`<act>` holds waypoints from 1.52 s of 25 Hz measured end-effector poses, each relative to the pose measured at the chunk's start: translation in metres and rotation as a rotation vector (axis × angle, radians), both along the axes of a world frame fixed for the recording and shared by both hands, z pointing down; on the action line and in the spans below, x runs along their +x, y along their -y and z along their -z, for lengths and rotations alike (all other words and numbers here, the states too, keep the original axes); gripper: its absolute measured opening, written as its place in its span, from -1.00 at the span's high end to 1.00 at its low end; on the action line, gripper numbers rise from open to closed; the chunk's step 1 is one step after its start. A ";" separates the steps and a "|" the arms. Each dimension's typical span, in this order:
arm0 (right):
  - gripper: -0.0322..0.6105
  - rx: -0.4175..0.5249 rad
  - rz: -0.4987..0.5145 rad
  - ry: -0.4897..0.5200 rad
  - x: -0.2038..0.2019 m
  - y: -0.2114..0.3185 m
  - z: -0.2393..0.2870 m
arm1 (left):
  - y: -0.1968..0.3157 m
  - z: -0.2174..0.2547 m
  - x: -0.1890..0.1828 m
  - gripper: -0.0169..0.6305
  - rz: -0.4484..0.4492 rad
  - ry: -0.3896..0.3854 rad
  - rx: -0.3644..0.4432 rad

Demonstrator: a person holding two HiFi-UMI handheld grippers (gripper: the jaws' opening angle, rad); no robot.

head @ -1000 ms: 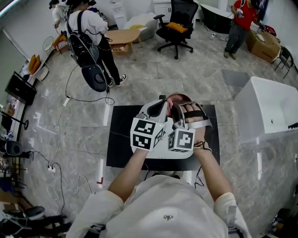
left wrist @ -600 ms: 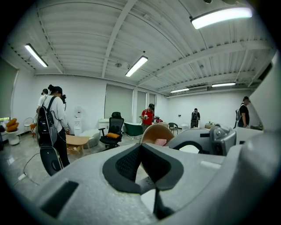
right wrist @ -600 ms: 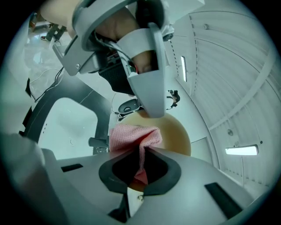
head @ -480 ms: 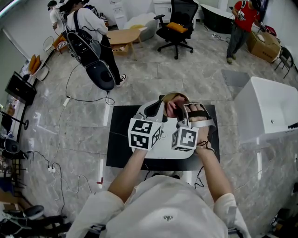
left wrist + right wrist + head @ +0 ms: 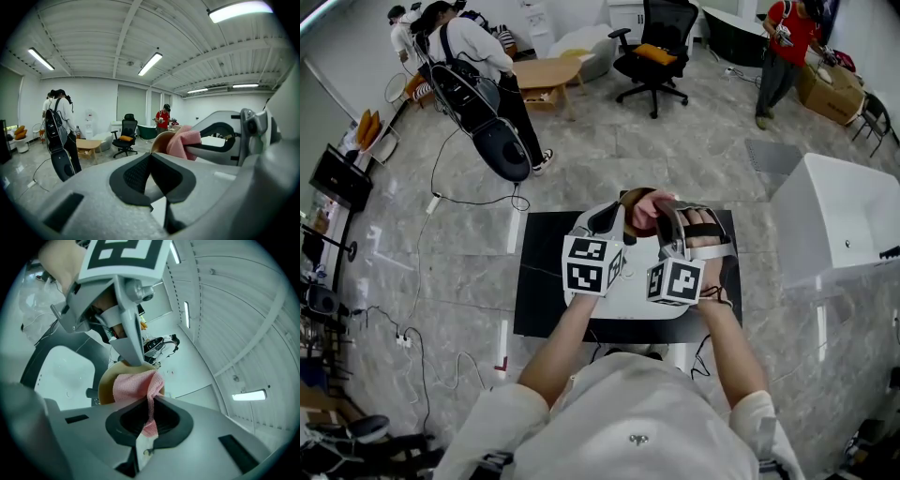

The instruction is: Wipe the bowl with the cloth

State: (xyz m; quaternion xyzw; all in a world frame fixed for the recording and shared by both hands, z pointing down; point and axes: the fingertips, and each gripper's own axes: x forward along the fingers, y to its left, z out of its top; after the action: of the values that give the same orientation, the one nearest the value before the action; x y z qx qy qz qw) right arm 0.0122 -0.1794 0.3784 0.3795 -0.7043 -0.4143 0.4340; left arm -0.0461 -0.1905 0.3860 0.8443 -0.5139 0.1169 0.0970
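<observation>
- You held both tools up over the far edge of the black table (image 5: 536,292), close together, with nothing resting on the tabletop beneath them.
- Your left gripper (image 5: 150,157) had its jaws drawn narrow. In the right gripper view its tips ended on the rim of the tan bowl (image 5: 105,386), so I judged that it pinched the rim and carried the bowl in the air.
- Your right gripper (image 5: 150,405) was clamped on the pink cloth (image 5: 137,382). A strip of it ran down between the pads, and the rest bunched out in a wad just past the tips.
- The bowl lay straight ahead of your right jaws with its hollow turned toward them. The wad sat against the inside, near the rim edge closest to your right tool.
- Your left tips met the rim on the far side from the wad, so the two tools faced each other across the bowl's mouth.
- Wiping looked under way. The next stroke was your right hand's to make, sweeping round the inner wall while your left steadied the bowl.
- The thin hold on the rim was the weak point, so hard pressure could have twisted the bowl out.
</observation>
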 end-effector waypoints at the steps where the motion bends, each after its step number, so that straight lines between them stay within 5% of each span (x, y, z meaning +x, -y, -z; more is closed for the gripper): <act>1: 0.85 -0.004 -0.007 0.030 0.001 0.000 0.003 | 0.001 -0.003 -0.002 0.90 0.006 0.001 -0.005; 10: 0.85 -0.080 -0.007 0.375 0.020 -0.003 0.035 | 0.003 -0.015 -0.014 0.90 0.040 -0.011 -0.034; 19: 0.85 -0.367 -0.040 0.879 0.049 -0.001 0.018 | 0.001 -0.032 -0.011 0.90 0.029 -0.012 -0.072; 27: 0.85 -0.450 -0.109 1.069 0.082 -0.004 0.001 | -0.002 -0.039 -0.009 0.90 0.020 -0.018 -0.092; 38: 0.85 -0.517 -0.163 1.100 0.095 -0.014 -0.036 | -0.013 -0.069 -0.004 0.90 -0.003 -0.034 -0.160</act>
State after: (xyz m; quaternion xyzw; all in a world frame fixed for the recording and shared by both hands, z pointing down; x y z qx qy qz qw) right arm 0.1069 -0.1659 0.4144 0.4729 -0.8714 0.0611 0.1153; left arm -0.0503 -0.1777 0.4552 0.8364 -0.5001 0.1432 0.1728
